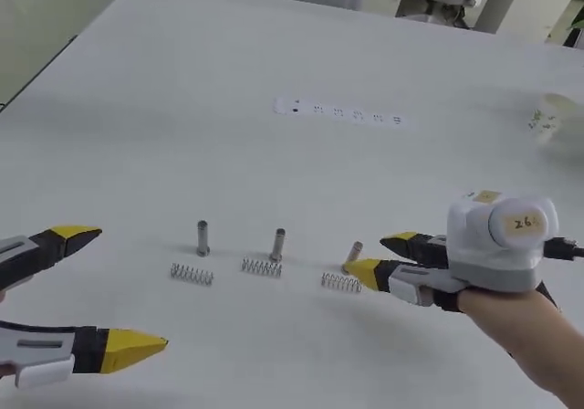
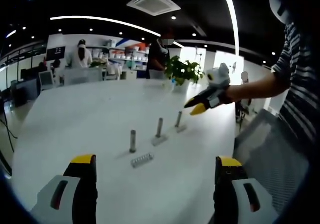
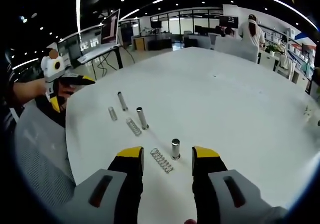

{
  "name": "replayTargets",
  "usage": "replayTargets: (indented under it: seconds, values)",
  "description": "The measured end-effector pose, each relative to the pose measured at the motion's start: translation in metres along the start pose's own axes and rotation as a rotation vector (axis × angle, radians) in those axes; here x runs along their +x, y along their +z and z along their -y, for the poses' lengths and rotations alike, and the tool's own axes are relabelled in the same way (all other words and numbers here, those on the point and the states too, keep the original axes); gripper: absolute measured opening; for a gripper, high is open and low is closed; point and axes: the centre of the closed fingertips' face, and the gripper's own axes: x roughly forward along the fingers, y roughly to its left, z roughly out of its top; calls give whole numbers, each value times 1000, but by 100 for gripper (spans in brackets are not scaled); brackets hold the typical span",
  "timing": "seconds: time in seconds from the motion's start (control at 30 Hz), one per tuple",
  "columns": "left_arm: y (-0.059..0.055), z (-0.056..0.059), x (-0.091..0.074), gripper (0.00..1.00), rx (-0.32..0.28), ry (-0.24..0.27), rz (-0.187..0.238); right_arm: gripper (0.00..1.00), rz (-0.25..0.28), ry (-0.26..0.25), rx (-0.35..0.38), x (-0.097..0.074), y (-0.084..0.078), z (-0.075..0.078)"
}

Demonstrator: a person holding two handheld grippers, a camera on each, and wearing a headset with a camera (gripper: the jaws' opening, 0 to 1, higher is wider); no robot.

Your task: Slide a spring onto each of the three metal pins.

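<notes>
You are holding the yellow-tipped right gripper with its jaws parted. The nearest short grey metal pin is standing upright just ahead, between the two tips. Three such pins are standing in a row on the white table, each with a small coiled steel spring lying just in front. Your left gripper is gaping wide, well left of the row.

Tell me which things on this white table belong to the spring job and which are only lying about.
Job: three short grey metal pins; three small coiled wire springs lying beside them.
Lying about: long white power strip; white paper cup.
</notes>
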Motion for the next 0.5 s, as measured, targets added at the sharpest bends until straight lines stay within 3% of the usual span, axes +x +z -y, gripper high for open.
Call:
replayTargets:
  seconds: [0.17,0.23,0.5]
  values:
    - [5,0,2,96,1,-3,22,37,-28,15,-57,-3,-5,-5]
    - [6,0,3,96,1,-5,28,36,-30,14,-110,-4,-5,-5]
    - [11,-1,5,96,3,-4,55,35,-76,34,-185,-3,-12,-11]
